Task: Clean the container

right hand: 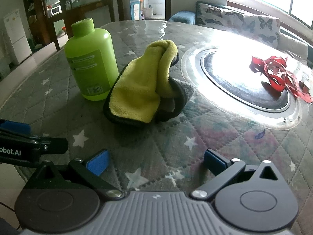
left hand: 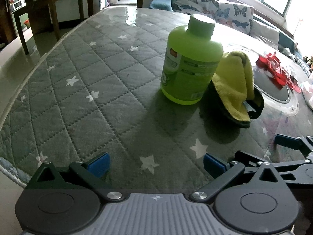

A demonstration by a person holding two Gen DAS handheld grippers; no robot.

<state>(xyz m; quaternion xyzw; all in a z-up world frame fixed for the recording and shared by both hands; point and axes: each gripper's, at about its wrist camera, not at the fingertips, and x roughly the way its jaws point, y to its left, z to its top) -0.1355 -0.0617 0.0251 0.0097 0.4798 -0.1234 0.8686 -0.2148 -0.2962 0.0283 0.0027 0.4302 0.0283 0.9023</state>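
Both jaws gape wide, empty; left gripper [right hand: 14,137] reads "obot.AI"; bottle [right hand: 91,60] label illegible.

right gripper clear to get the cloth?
Probably yes. The right gripper is open and the cloth lies straight ahead on the table, nothing between; the bottle stands to its left.

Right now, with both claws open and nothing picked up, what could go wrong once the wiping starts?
1. The green bottle stands tall and upright with the yellow cloth bunched against its base; pulling the cloth away could tip it.
2. Strong window glare washes out the round glass inset, so its edge may be misjudged.
3. The left claw and right claw sit close together and could collide.
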